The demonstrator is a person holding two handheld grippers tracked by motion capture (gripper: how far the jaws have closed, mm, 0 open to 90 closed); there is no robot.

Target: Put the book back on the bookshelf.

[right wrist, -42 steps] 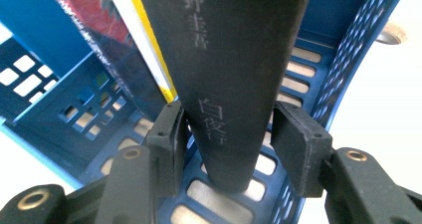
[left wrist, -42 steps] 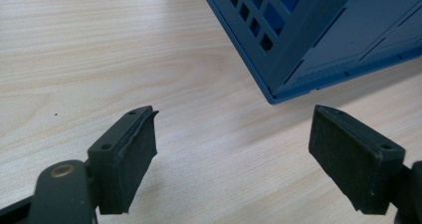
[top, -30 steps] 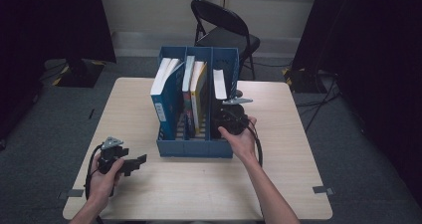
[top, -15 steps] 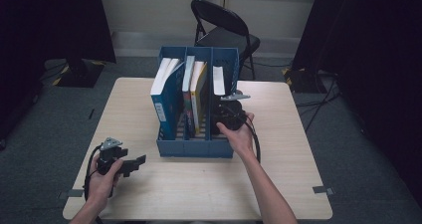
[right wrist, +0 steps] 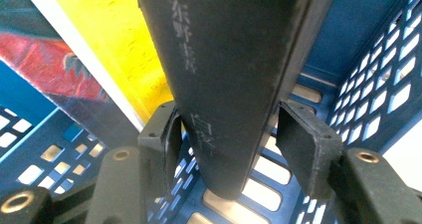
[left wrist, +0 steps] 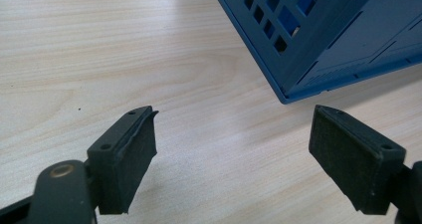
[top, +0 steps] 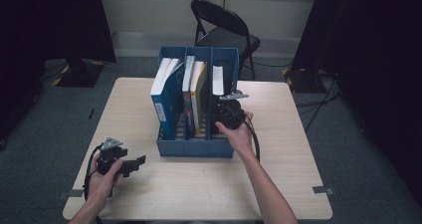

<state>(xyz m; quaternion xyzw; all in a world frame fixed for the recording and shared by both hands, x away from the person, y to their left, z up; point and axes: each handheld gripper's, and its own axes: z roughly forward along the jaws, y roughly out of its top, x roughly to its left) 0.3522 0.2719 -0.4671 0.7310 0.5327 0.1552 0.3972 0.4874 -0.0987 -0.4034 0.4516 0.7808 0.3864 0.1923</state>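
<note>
A blue file rack [top: 196, 147] with three slots stands mid-table and holds several upright books. My right gripper [top: 221, 115] reaches into the rightmost slot from the near side. In the right gripper view its jaws [right wrist: 227, 109] straddle the lower spine of a black book [right wrist: 229, 59] that stands on the slotted floor. They have just been opening, a thin gap shows on each side, and the pads do not press. A yellow book [right wrist: 119, 45] leans beside it. My left gripper [top: 135, 165] rests open on the table's near left, its jaws [left wrist: 234, 119] wide apart over bare wood by the rack's corner [left wrist: 298, 84].
A black folding chair [top: 224, 32] stands behind the table's far edge. The light wood table [top: 199, 194] has free room in front of the rack and on both sides. Tape marks sit at the near corners. Dark curtains flank the room.
</note>
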